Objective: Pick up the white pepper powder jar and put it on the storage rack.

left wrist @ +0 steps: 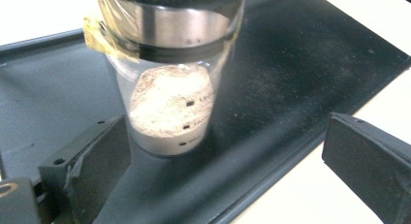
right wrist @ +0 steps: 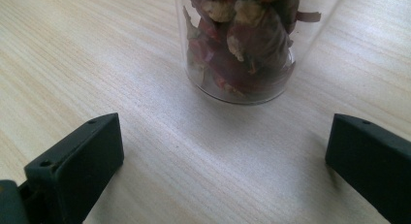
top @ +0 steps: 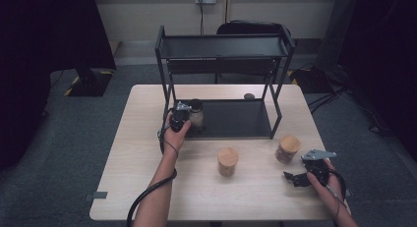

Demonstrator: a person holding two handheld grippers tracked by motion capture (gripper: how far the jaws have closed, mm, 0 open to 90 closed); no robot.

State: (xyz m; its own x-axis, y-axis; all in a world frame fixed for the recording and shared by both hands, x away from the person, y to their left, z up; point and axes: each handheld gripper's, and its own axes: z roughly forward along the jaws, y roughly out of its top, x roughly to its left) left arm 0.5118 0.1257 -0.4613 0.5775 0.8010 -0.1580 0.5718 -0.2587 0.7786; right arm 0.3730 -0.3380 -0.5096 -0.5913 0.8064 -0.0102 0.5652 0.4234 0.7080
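Wooden table (top: 147,187), rack (top: 223,45), three jars

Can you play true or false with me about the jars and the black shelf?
1. The jar of pale powder stands on the bottom tray of the black shelf. True.
2. The left gripper is squeezing that jar tight. False: its fingers are spread wide, the jar standing between them.
3. The jar in front of the right gripper holds dark red dried bits. True, the jar of red bits stands on the table.
4. Two jars with wooden lids stand on the top shelf. False: both stand on the table.
5. The right gripper is open. True.
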